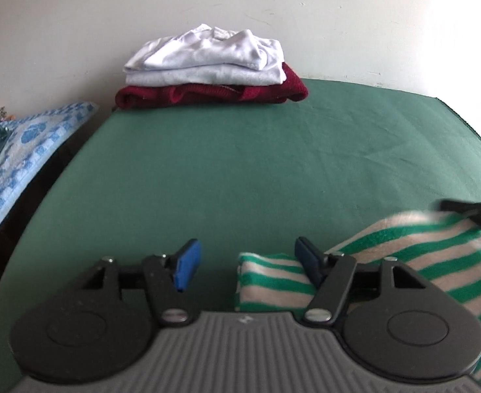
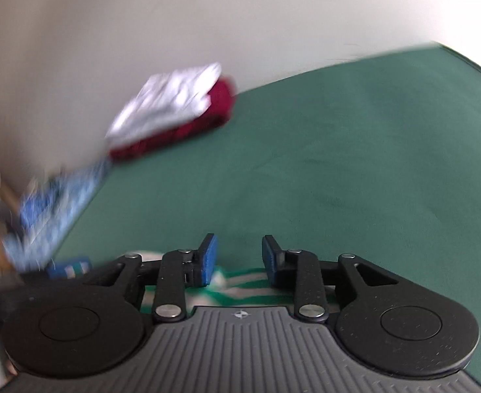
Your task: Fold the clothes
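Striped garment (image 1: 404, 262) lies under both parted grippers on green sheet (image 1: 240, 163).

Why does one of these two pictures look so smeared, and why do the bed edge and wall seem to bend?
Right wrist view: motion blur smears the folded white and dark red clothes pile and the blue patterned cloth. Left wrist view: mostly sharp, glare at top right. Both views: the fisheye lens bows the green bed sheet.
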A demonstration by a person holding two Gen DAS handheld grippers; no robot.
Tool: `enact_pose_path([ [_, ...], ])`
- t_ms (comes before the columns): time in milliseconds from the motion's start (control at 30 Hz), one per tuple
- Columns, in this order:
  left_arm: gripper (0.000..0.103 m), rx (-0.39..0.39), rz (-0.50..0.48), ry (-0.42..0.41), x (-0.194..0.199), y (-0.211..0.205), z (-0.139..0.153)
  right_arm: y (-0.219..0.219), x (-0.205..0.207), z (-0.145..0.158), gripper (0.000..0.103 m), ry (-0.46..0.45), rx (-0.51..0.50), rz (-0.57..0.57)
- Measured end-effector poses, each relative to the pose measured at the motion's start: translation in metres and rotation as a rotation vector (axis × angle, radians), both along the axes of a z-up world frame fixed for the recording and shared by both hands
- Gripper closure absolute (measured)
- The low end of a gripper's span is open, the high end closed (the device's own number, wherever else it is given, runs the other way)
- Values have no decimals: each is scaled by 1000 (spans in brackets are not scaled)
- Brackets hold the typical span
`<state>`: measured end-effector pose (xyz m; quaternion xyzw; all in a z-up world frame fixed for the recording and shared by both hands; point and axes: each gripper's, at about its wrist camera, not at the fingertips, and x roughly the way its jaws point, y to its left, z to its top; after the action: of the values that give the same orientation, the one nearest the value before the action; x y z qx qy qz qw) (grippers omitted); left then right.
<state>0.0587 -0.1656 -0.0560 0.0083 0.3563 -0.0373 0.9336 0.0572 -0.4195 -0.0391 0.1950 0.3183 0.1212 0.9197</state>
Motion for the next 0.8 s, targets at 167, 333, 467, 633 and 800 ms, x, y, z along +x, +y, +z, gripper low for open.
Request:
enact_pose_path([
  [167,30,-4,7,-2,3,4,-1,-32,-37,19,73,-18,33,-17],
  [333,24,-11,20,1,5,8,-6,-4,-28,4,83,-34,-142,70],
  [467,29,-8,10,20,13,12,-3,-16,-6,-11,90,18,-94,-12],
  [633,51,-64,72,18,1,55,18,-35,-48,20,77,-40,-34,-58],
  [800,51,-124,7,-17,-38,75,43,-28,-93,36,74,-82,12,50],
])
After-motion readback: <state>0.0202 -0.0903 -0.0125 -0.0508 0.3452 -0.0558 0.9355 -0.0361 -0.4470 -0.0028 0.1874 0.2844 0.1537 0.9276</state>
